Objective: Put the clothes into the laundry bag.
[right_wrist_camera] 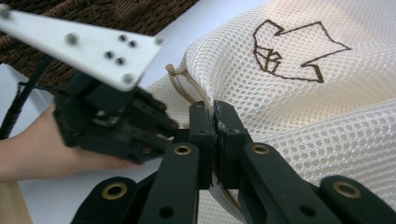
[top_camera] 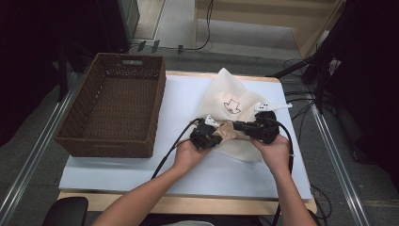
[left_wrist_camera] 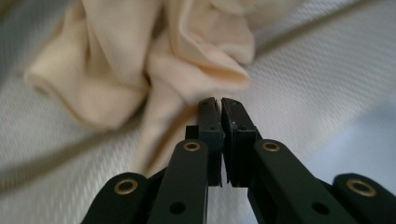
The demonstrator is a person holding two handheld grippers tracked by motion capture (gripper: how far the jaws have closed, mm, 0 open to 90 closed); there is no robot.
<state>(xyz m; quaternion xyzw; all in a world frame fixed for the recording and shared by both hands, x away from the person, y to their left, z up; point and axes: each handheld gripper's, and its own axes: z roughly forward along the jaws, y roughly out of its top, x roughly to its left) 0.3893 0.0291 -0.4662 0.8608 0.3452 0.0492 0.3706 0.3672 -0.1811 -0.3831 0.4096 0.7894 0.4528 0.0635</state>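
Right tool (right_wrist_camera: 215, 109) clamped on the edge of the cream mesh laundry bag (top_camera: 230, 101). Left tool (left_wrist_camera: 219, 103) closed, pinching cream cloth (left_wrist_camera: 140, 60) at the bag's mouth. Bag lies mid-surface toward the right edge; brown wicker basket (top_camera: 113, 106) at the surface's (top_camera: 226, 174) left edge.

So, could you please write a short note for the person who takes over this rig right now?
Right gripper: shut on the mesh bag, at its edge near the zipper.
Left gripper: jaws shut; whether they pinch fabric I cannot tell. The beige cloth lies bunched just ahead of it on the mesh.
Wicker basket: at the table's left, nothing inside.
Done: bag edge held, cloth at the bag.
Left, probably: get the cloth fully inside, close the bag, perhaps put it in the basket.
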